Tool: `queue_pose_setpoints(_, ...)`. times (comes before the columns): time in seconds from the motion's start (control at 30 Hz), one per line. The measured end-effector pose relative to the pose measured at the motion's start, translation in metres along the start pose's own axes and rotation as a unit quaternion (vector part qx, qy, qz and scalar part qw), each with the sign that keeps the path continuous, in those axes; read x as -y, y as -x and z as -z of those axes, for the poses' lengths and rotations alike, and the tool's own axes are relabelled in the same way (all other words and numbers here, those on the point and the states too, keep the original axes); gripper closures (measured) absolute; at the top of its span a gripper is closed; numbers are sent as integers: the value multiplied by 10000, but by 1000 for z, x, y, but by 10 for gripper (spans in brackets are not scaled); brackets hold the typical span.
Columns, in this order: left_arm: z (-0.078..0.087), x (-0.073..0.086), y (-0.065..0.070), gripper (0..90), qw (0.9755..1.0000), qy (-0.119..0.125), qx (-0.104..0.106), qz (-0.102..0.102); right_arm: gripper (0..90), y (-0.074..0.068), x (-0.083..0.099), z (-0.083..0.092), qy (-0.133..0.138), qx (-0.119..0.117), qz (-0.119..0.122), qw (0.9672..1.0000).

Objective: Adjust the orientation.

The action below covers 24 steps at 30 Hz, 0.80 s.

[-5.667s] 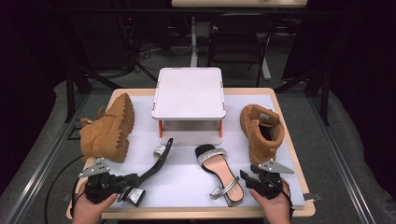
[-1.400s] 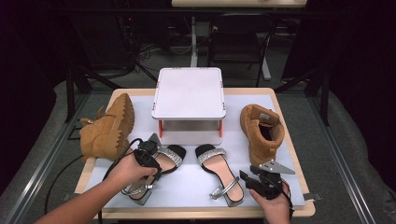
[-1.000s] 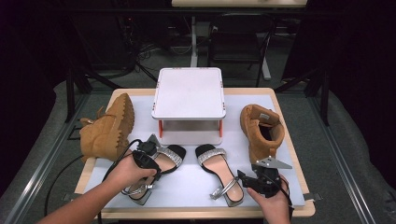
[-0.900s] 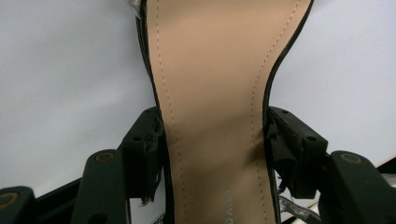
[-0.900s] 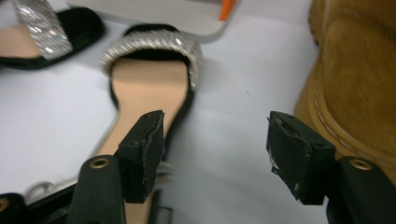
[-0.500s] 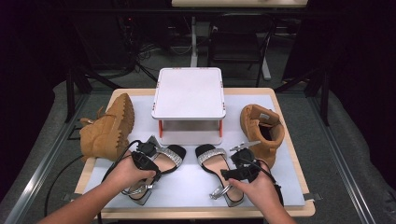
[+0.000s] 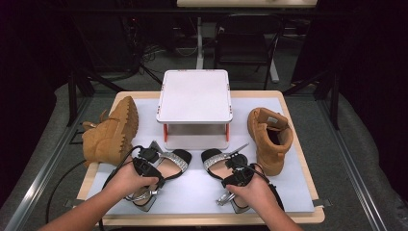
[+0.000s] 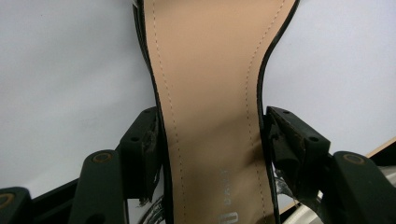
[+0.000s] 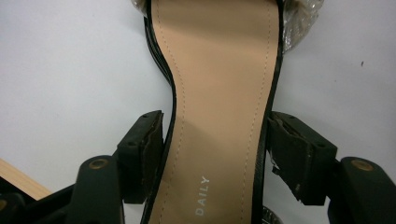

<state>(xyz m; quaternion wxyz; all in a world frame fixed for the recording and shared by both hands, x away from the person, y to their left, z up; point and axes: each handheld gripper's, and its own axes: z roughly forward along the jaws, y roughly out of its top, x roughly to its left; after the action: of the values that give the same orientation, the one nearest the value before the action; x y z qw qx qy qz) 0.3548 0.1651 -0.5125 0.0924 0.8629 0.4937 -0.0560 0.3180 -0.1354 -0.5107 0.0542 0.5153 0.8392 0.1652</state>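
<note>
Tan leather-look insoles with neat stitching – both black sandals lie on the white mat in front of the little white stand (image 7: pixel 195 96). Left gripper (image 8: pixel 212 144) straddles the left sandal (image 7: pixel 161 166) at its narrow waist, pads about touching its edges. Right gripper (image 9: pixel 215 149) stands open around the right sandal (image 7: pixel 221 166), small gaps either side.

lab – black curtains (image 7: pixel 365 57); rig frame (image 7: pixel 77 91)
</note>
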Motion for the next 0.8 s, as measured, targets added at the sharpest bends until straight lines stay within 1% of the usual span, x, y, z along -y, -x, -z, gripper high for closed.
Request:
queue_pose_setpoints(0.03, 0, 0, 0, 396, 10000, 6, -10, -10, 353, 1, -1, 0, -109, 3, 40, 9999)
queue_pose_setpoints(0.07, 0, 0, 0, 395, 10000, 7, -12, -9, 352, 1, -1, 0, -131, -42, -48, 9999)
queue_pose_setpoints(0.13, 0, 0, 0, 395, 10000, 7, -8, -6, 353, 2, -2, -1, -163, -47, -58, 9998)
queue_pose_setpoints(0.17, 0, 0, 0, 398, 10000, 3, -11, 2, 364, 3, -3, -2, -273, -107, -121, 9995)
queue_pose_setpoints(0.27, -1, 0, 0, 408, 10000, 9, -19, 5, 372, 4, -4, -2, -333, -163, -149, 9992)
queue_pose_setpoints(0.3, -1, 0, 0, 409, 10000, 16, -21, 14, 373, 4, -4, -3, -318, -166, -178, 9992)
queue_pose_setpoints(0.33, -1, 0, 0, 411, 10000, 21, -27, 20, 377, 4, -4, -3, -293, -241, -208, 9991)
queue_pose_setpoints(0.4, 0, 0, 0, 415, 10000, 20, -26, 64, 384, 5, -3, -3, -268, -163, -147, 9994)
queue_pose_setpoints(0.47, 0, 0, 0, 417, 10000, 9, -6, 89, 389, 6, -3, -2, -263, -145, -97, 9995)
queue_pose_setpoints(0.57, 0, 0, 0, 418, 10000, 1, -7, 89, 395, 6, -3, -2, -221, -171, 0, 9996)
queue_pose_setpoints(0.63, 0, 0, 0, 418, 10000, 3, -11, 89, 398, 5, -3, -2, -245, -170, 96, 9995)
queue_pose_setpoints(0.67, 0, 0, 0, 418, 10000, 4, -17, 83, 400, 5, -3, -3, -181, -202, 59, 9996)
queue_pose_setpoints(0.7, 0, 0, 0, 418, 10000, 3, -20, 68, 401, 5, -4, -2, -210, -213, 103, 9995)
queue_pose_setpoints(0.77, 0, 0, 0, 417, 10000, 16, -14, 70, 403, 5, -4, -3, -177, -202, 192, 9995)
queue_pose_setpoints(0.8, 0, 0, 0, 417, 10000, 27, -2, 69, 404, 4, -3, -4, -46, -215, 99, 9997)
